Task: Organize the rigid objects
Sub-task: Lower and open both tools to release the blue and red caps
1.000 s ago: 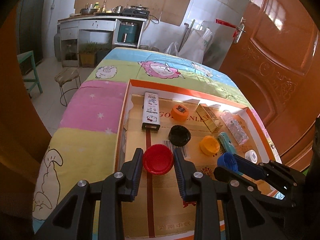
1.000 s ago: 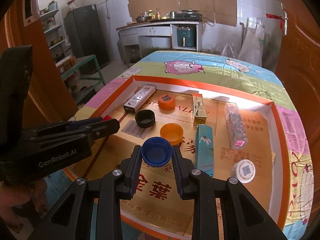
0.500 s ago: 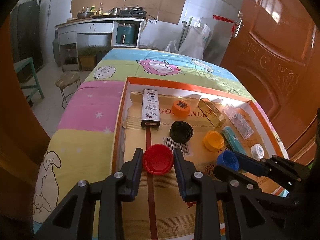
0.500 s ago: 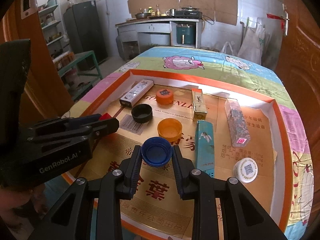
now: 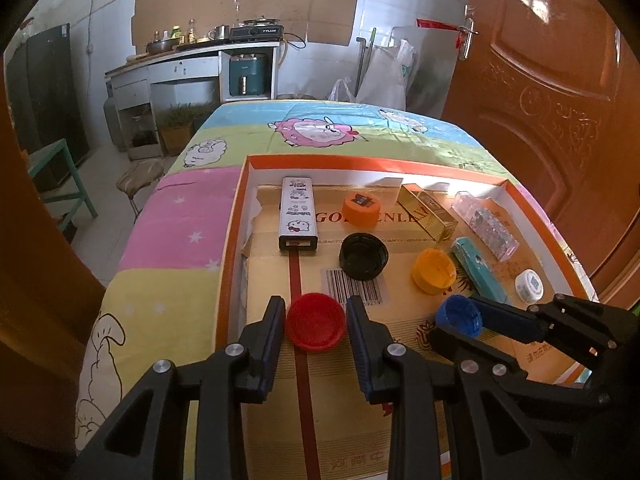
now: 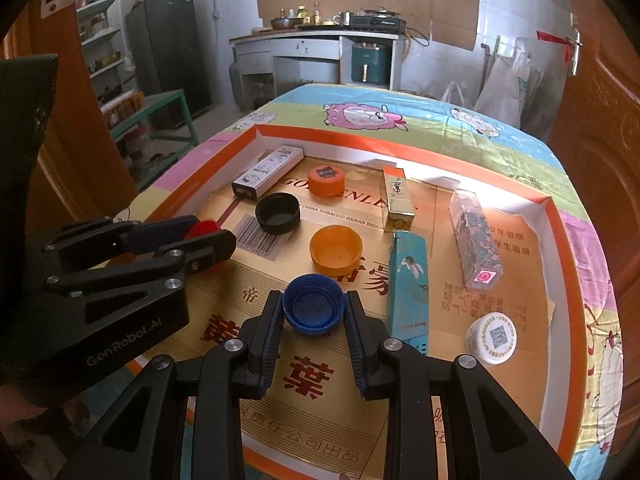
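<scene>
Red cap [image 6: 202, 227] half-hidden behind left tool [image 6: 208, 240]

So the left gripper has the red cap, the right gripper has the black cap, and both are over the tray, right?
Not quite. The right gripper is closed on the blue cap, as the right wrist view shows. The black cap lies free on the tray, further back. The rest holds: the left gripper has the red cap, and both are over the tray.

A red cap [image 5: 315, 326], hollow side up, sits low and centre in the left wrist view, while a ribbed blue cap [image 6: 313, 309], also hollow side up, sits low and centre in the right wrist view.
</scene>
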Motion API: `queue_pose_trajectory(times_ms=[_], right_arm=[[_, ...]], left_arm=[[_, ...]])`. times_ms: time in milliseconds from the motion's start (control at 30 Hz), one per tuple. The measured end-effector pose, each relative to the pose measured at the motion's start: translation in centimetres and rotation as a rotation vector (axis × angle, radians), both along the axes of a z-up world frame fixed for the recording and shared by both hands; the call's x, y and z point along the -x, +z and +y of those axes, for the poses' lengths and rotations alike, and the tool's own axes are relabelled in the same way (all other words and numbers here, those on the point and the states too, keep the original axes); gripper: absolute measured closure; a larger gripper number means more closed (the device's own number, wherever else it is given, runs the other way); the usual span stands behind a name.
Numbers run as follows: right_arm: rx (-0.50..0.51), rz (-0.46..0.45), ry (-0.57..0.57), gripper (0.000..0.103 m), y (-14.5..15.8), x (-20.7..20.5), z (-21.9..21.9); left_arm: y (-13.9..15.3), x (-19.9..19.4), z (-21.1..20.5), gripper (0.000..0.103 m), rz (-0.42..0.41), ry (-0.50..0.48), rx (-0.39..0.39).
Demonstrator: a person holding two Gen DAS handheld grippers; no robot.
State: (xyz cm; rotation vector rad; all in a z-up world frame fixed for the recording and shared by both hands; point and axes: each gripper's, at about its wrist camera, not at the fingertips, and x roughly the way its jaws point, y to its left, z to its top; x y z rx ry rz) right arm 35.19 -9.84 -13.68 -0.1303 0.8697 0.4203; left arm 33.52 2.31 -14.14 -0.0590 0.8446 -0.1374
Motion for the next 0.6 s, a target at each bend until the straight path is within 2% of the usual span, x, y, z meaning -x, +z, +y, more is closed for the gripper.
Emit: queue_pose_trajectory(times_ms=[133,233,600], right_arm=[[0.001,-0.002,0.000,0.064,0.0,0.0,0.0],[0.000,-0.004,-0.003,0.063,0.1,0.0,0.0],[-0.011,-0.039,-0.021,0.063,1.5,1.0,-0.6]], left_arm=[[0.1,0.0,0.2,0.067,-0.006,-0.004,0.042],[0.3,0.0,0.4,0.064,-0.007,-0.007,0.066],[1.7,0.8,0.4,0.064,-0.041,0.008,0.048]])
